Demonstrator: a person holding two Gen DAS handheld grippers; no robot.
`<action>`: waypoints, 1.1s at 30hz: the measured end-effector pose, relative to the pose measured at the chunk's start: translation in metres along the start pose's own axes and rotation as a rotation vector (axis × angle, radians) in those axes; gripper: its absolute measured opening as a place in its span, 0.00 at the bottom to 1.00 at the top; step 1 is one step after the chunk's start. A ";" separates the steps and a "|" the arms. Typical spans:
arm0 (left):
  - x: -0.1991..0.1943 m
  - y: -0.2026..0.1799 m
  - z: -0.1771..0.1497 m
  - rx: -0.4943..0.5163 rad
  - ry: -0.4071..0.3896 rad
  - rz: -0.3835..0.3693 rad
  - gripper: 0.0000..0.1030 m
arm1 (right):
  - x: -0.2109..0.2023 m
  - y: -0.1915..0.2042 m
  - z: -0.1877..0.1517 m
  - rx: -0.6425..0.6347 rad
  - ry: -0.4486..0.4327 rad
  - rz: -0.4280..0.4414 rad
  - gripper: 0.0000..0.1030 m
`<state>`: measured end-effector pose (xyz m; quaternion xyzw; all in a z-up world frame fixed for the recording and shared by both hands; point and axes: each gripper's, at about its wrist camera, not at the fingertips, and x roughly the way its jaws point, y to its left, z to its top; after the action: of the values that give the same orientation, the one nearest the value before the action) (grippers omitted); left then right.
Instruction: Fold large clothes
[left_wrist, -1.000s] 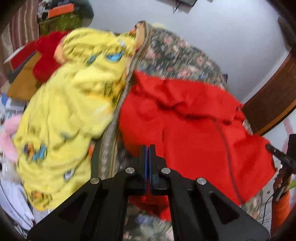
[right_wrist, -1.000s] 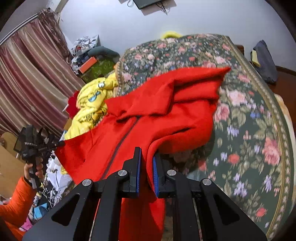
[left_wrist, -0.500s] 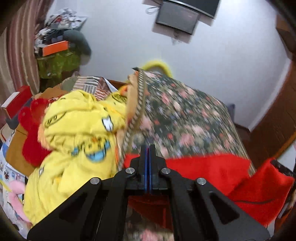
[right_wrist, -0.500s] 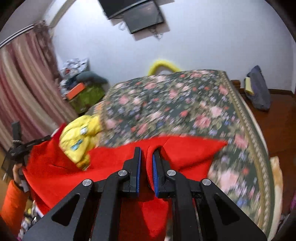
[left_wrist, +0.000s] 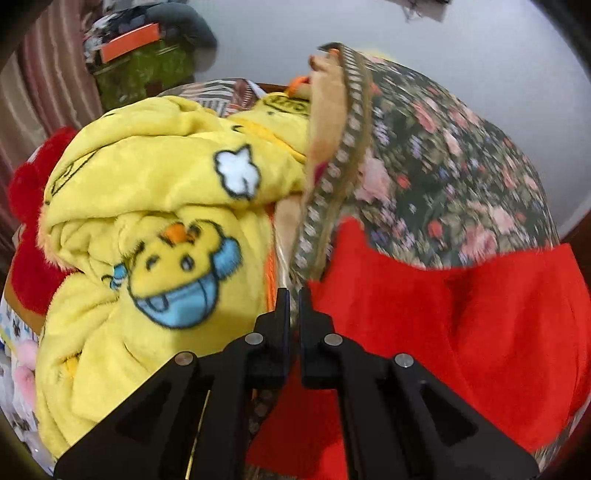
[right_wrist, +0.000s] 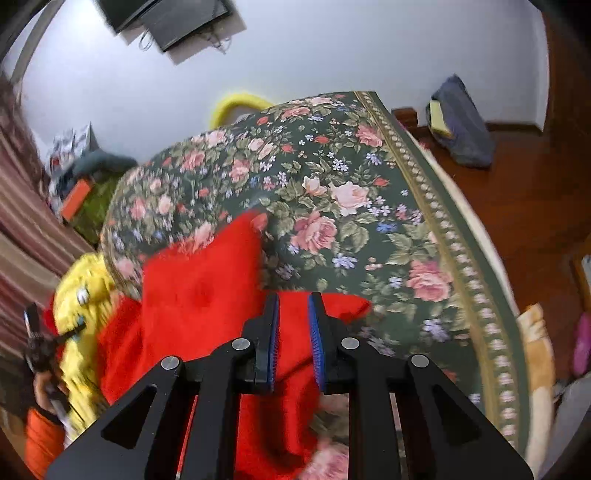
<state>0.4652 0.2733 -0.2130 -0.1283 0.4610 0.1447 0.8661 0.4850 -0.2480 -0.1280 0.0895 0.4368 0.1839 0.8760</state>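
A large red fleece garment (left_wrist: 461, 325) lies bunched on the near part of a bed with a dark floral cover (left_wrist: 443, 166). It also shows in the right wrist view (right_wrist: 199, 295). My left gripper (left_wrist: 291, 295) has its jaws a small gap apart at the garment's left edge, with no cloth visibly between them. My right gripper (right_wrist: 292, 306) is open, with the red cloth lying under and between its blue pads (right_wrist: 274, 332) but not pinched.
A yellow duck-print fleece blanket (left_wrist: 155, 236) is heaped at the bed's left side, with red plush (left_wrist: 26, 221) beyond it. A wall screen (right_wrist: 166, 18), striped curtains (right_wrist: 22, 236), a wooden floor (right_wrist: 532, 206) and a dark bag (right_wrist: 461, 125) surround the bed.
Both grippers carried the red garment forward over the bed and came down. The right jaws opened and let the cloth go; the left jaws parted slightly.
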 end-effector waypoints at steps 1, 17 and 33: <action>-0.006 -0.003 -0.002 0.019 -0.004 -0.009 0.02 | -0.003 0.004 -0.002 -0.017 0.000 0.004 0.15; -0.059 -0.123 -0.070 0.346 -0.013 -0.168 0.78 | 0.027 0.151 -0.075 -0.410 0.063 0.089 0.64; 0.011 -0.037 -0.134 0.156 0.110 -0.069 0.87 | 0.029 0.054 -0.111 -0.390 0.093 -0.163 0.70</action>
<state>0.3825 0.1928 -0.2921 -0.0840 0.5132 0.0714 0.8512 0.3996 -0.1875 -0.1991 -0.1257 0.4387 0.1975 0.8676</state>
